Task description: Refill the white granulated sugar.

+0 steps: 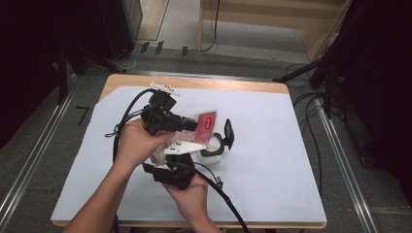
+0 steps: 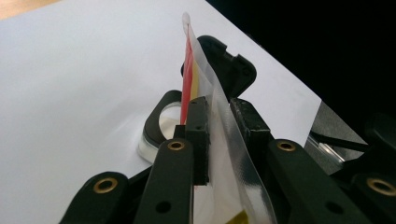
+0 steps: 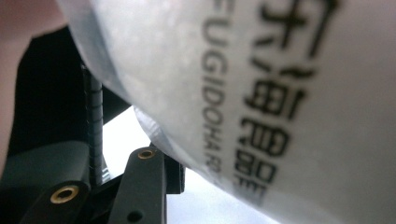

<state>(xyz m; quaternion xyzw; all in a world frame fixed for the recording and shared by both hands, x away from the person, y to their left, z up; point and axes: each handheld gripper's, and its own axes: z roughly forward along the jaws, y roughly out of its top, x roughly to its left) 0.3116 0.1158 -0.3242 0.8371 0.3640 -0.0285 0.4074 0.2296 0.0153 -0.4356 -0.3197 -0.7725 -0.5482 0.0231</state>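
A white plastic pouch [image 1: 208, 124] with a red label is held up over the table between both grippers. My left gripper [image 1: 192, 125] comes in from the left and is shut on the pouch's top edge; in the left gripper view its jaws [image 2: 219, 116] pinch the clear seam of the pouch [image 2: 191, 60]. My right gripper [image 1: 170, 158] reaches up from below, under its grey plate, and is shut on the pouch's lower end. In the right gripper view the printed pouch [image 3: 280, 93] lies against one of the fingers [image 3: 144, 172]; the other is hidden.
A small round white jar [image 1: 212, 145] with its black flip lid [image 1: 228, 133] standing open sits on the white sheet [image 1: 272, 160] just right of the grippers. It lies right under the pouch, as the jar [image 2: 161, 123] does in the left gripper view. Cables trail off both grippers.
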